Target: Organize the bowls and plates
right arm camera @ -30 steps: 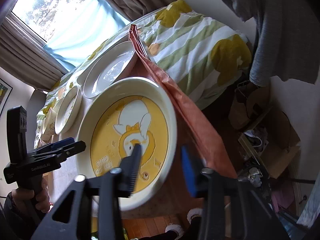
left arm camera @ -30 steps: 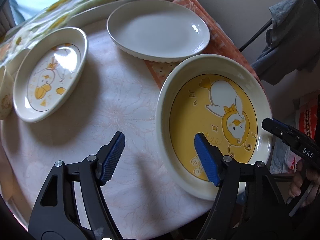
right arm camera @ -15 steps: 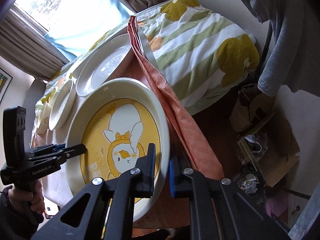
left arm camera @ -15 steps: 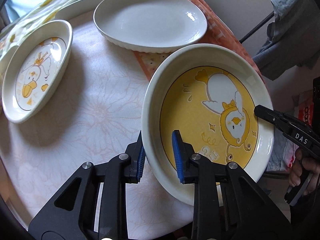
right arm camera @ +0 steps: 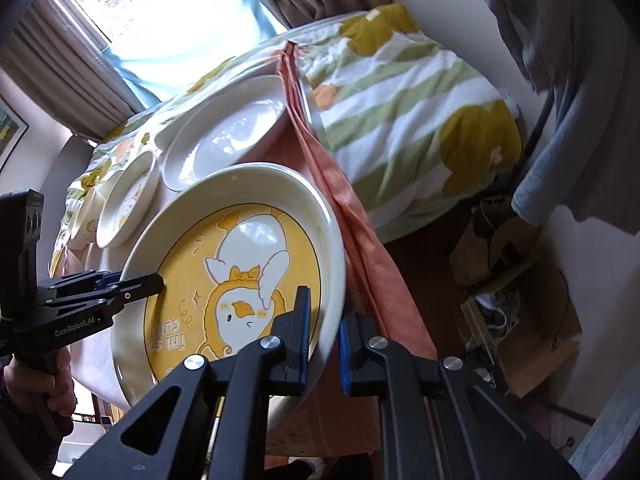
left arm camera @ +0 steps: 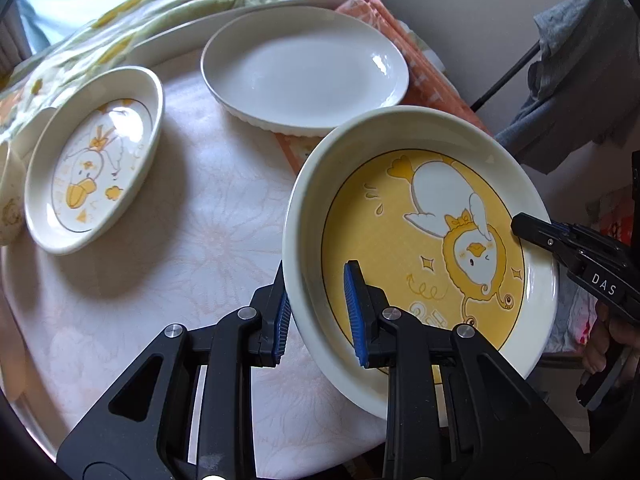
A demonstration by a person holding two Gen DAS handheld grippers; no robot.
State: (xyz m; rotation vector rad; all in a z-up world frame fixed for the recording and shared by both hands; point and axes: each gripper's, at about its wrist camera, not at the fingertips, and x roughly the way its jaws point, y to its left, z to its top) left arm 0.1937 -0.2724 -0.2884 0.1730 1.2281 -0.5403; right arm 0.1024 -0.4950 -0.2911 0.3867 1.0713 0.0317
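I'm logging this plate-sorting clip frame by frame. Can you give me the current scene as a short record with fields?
held item: yellow duck plate, tilted
left gripper: shut on the plate's near rim
right gripper: shut on the opposite rim
other dishes: plain white oval plate; small duck dish
surface: round table with pale floral cloth
under white plate: orange cloth

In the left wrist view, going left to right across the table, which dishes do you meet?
Small duck plate → plain white oval plate → large yellow duck plate, gripped at its rim by the left gripper and the right gripper.
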